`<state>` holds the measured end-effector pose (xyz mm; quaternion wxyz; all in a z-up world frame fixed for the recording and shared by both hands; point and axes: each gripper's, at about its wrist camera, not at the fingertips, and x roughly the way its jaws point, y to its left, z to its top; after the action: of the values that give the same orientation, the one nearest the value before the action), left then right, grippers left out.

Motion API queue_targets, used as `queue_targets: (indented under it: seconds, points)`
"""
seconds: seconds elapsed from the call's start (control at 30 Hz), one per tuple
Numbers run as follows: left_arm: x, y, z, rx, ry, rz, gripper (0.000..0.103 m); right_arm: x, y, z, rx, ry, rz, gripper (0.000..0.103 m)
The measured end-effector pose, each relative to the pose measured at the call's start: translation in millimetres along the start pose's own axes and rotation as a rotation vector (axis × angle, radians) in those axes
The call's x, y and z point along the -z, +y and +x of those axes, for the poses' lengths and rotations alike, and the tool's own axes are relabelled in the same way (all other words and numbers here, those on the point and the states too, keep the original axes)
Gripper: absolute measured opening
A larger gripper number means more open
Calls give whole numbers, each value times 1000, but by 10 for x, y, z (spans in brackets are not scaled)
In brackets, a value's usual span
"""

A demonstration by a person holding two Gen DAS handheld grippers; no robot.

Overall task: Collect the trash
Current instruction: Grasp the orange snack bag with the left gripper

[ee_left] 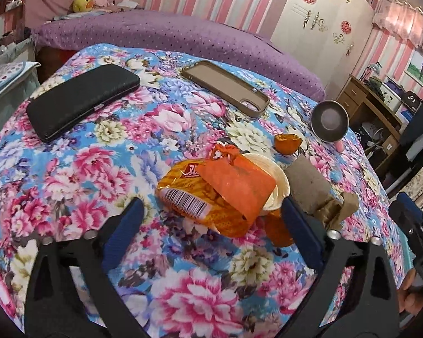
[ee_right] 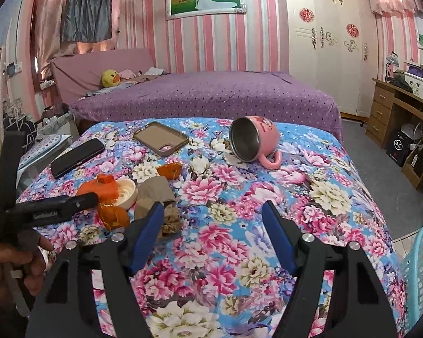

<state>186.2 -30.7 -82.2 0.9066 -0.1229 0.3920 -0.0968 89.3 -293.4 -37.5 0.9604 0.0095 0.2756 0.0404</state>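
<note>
While your orange snack wrapper [ee_left: 211, 194] covers most of the white lid [ee_left: 279, 186] behind it, it sits on the floral cloth [ee_left: 84, 169] right between your left gripper's [ee_left: 208, 214] spread fingers; your right gripper [ee_right: 213, 214] hangs open too, crumpled brown paper [ee_right: 155, 194] by its left finger.

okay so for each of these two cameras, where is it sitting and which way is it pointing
Left wrist: sits on the left gripper, low over the floral table, aimed at the orange wrapper; its own open fingers show.
Right wrist: sits on the right gripper, aimed across the table toward the tipped pink mug; open fingers, plus the left hand.
Shared: wrapper, orange peels, black wallet, phone case, mug, purple bed.
</note>
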Motion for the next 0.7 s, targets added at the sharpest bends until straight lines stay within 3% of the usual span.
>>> queue_targets:
  seconds: [0.03,0.2,0.3,0.47,0.7]
  points:
    - [-10,7,16,11,5,-3,82,0,9,10,-2,2,-1,71]
    - [4,-23,79,55,38,16,32,1,61,21,-4,-6,-6,71]
    - [11,-77,38,69,30,50,15,5,95,34,-7,-1,-13,71]
    - [-10,-19,-156,87,-31,48,5,13,187,48,-9,2,-27,71]
    - [-42,168,-466,86,-122,29,3,23,327,149,-19,21,-42,71]
